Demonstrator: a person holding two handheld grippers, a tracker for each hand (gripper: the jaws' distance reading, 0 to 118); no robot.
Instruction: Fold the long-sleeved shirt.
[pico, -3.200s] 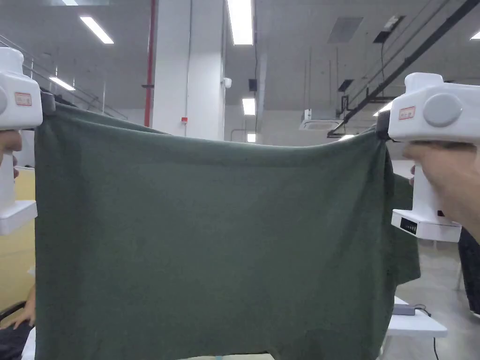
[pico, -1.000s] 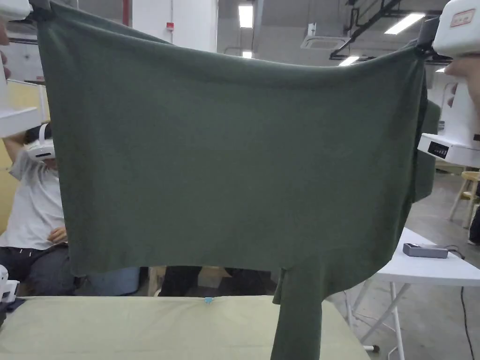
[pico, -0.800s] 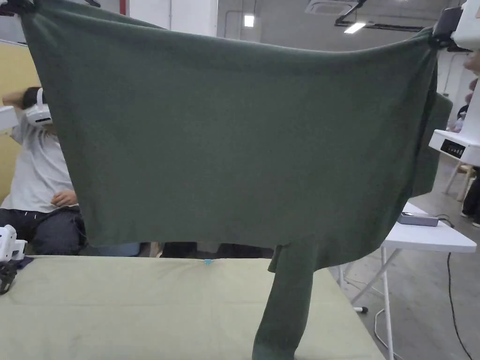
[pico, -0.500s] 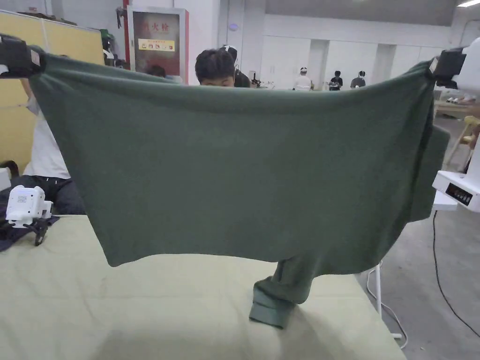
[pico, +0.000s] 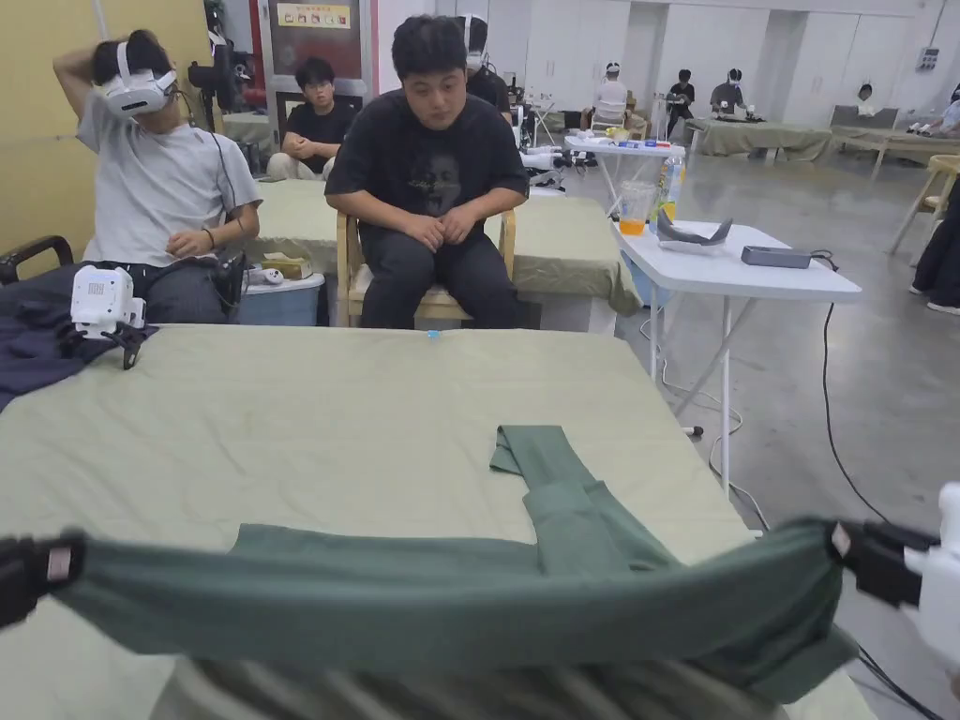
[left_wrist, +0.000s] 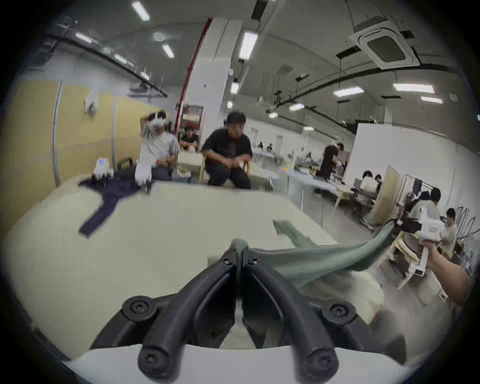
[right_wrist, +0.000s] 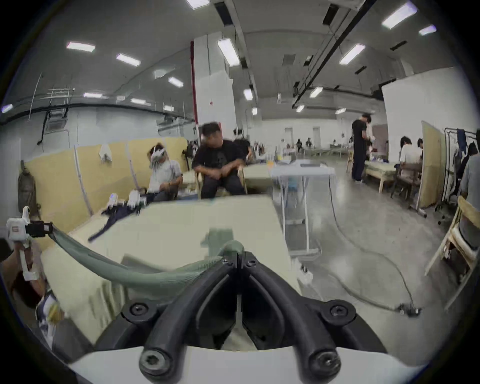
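The dark green long-sleeved shirt (pico: 450, 600) is stretched low across the near edge of the table (pico: 281, 422), its far part and one sleeve (pico: 553, 487) lying on the cloth. My left gripper (pico: 56, 567) is shut on its left corner, seen pinched between the jaws in the left gripper view (left_wrist: 237, 253). My right gripper (pico: 848, 548) is shut on the right corner, just past the table's right edge, with fabric bunched at the jaw tips (right_wrist: 237, 256). The shirt (left_wrist: 324, 257) sags a little between the two grippers (right_wrist: 130, 270).
A dark blue garment (pico: 37, 342) and a spare white gripper (pico: 103, 305) lie at the table's far left. Two people sit on chairs beyond the far edge (pico: 427, 178). A white folding table (pico: 741, 267) stands to the right, with cables on the floor.
Both grippers have come down from overhead to table height, laying the shirt's lower part and sleeve onto the table. The head camera has tilted down.
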